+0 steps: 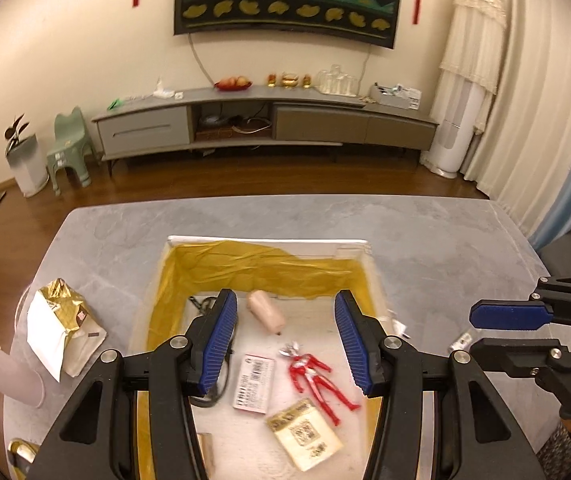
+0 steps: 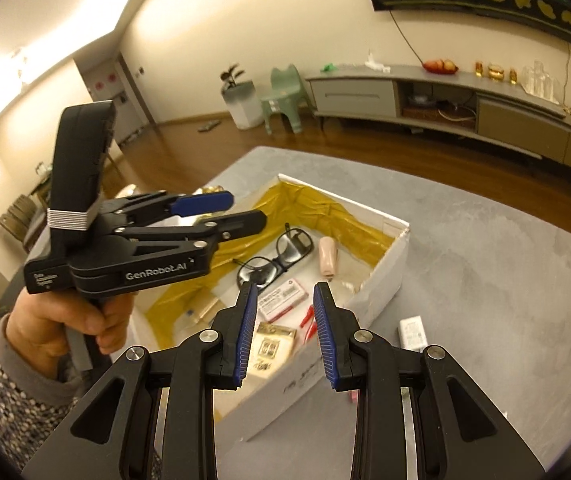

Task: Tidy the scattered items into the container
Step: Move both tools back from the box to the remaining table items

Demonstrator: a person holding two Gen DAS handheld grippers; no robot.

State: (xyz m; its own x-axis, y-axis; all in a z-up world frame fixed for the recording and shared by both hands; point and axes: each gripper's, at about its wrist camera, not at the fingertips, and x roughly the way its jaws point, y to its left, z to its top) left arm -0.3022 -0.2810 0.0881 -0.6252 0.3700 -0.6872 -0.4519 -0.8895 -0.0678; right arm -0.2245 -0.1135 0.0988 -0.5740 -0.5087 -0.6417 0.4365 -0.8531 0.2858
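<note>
Both grippers empty: left gripper (image 1: 285,340) wide open above the box (image 1: 369,280), right gripper (image 2: 285,336) part open. White packet (image 2: 413,333) lies outside, just beside the box wall. Advise approaching low and square, jaws straddling its short sides.

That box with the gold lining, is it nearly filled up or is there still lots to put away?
Well along. The box already holds glasses, a red toy figure, a pink tube, a card and a small packet. Both tongs, left and right, are open and carry nothing. Still out on the table: a gold bag and a small white packet.
</note>
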